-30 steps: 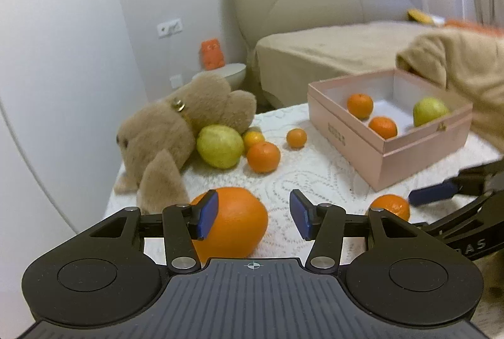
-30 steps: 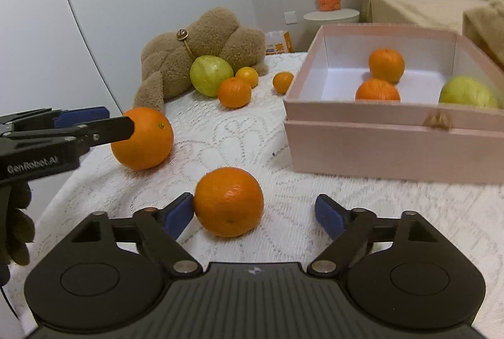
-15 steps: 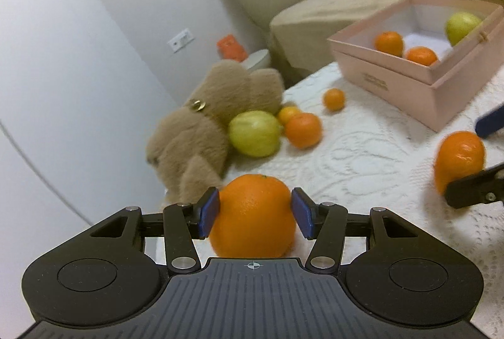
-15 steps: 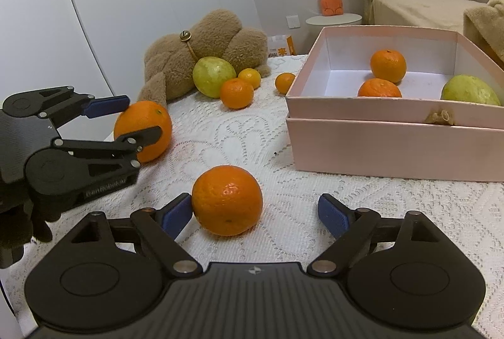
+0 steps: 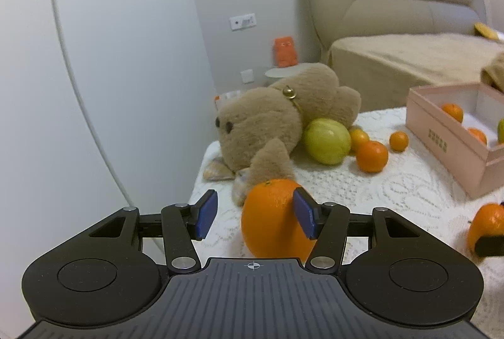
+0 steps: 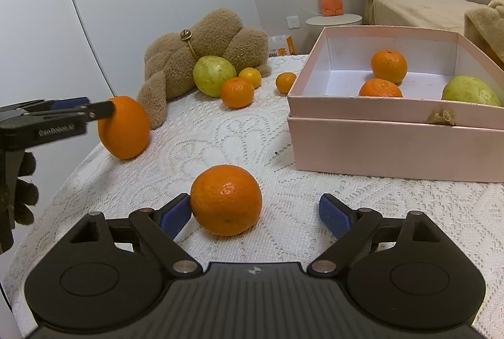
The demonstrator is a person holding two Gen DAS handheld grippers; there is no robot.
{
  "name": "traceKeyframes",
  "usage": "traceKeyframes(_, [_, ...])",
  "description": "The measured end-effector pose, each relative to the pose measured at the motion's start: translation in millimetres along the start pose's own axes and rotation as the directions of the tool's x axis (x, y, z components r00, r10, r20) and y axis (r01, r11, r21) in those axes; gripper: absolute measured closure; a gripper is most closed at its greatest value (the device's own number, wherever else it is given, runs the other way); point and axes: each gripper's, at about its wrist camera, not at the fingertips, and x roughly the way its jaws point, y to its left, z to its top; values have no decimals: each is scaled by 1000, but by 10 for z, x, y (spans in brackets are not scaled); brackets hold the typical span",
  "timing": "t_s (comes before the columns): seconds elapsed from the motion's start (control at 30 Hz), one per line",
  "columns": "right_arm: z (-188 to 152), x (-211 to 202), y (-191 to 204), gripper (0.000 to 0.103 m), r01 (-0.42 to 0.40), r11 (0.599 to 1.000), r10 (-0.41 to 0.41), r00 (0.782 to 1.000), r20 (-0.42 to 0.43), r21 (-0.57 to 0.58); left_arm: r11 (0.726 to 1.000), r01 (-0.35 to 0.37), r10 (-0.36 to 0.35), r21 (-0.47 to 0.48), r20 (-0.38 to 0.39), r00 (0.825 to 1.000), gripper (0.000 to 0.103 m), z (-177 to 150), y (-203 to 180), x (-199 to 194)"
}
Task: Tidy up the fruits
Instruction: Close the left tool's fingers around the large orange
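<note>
My left gripper (image 5: 255, 217) is open around a large orange (image 5: 275, 217) on the lace cloth; the right pad touches it, the left pad stands apart. The same orange (image 6: 124, 126) and left gripper (image 6: 75, 109) show in the right wrist view. My right gripper (image 6: 256, 213) is open around a second orange (image 6: 226, 200), which rests against the left pad. A pink box (image 6: 393, 131) at the right holds two oranges (image 6: 389, 66) and a green fruit (image 6: 469, 90). A green fruit (image 5: 327, 141) and small oranges (image 5: 371, 156) lie by the teddy.
A brown teddy bear (image 5: 277, 121) lies at the table's far left corner. The table's left edge (image 5: 197, 181) drops off beside a white wall. A bed (image 5: 409, 62) and a small round stand with an orange toy (image 6: 330, 0) are behind.
The left gripper had shut on the large orange and tilted; now it is level again and its jaws have opened, the orange resting on the cloth. The right gripper has barely moved.
</note>
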Motion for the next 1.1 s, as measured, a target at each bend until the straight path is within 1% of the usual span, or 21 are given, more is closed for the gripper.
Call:
traceKeyframes(0.1, [-4, 4, 9, 14, 3, 1000, -3, 1000, -1, -6, 996, 63, -64, -66, -14, 998, 43, -15, 71, 27])
traceKeyframes(0.17, [-4, 6, 13, 14, 4, 1000, -4, 1000, -2, -8, 985, 117, -121, -124, -29, 992, 43, -27, 91, 72])
traceKeyframes(0.23, [-3, 9, 15, 13, 4, 1000, -4, 1000, -2, -8, 971, 168, -178, -171, -45, 983, 43, -30, 80, 125])
traceKeyframes(0.3, [-2, 11, 15, 13, 5, 1000, -5, 1000, -2, -8, 965, 191, -204, -178, -58, 977, 42, -22, 20, 160])
traceKeyframes(0.43, [-2, 13, 16, 13, 5, 1000, -5, 1000, -2, -7, 986, 152, -157, -74, -64, 985, 44, 4, -212, 150])
traceKeyframes(0.53, [-1, 14, 15, 13, 6, 1000, -6, 1000, -2, -9, 990, 140, -141, -21, -63, 988, 44, 3, -301, 152])
traceKeyframes(0.8, [-2, 11, 17, 13, 6, 1000, -6, 1000, -2, -8, 991, 131, -130, 5, -51, 990, 43, 22, -321, 205])
traceKeyframes(0.93, [-4, 13, 19, 13, 8, 1000, -8, 1000, -3, -12, 989, 143, -142, 34, -31, 989, 43, 49, -318, 297])
traceKeyframes(1.1, [-6, 19, 30, 12, 10, 1000, -10, 1000, -4, -16, 986, 158, -156, 59, -41, 987, 43, 111, -327, 377])
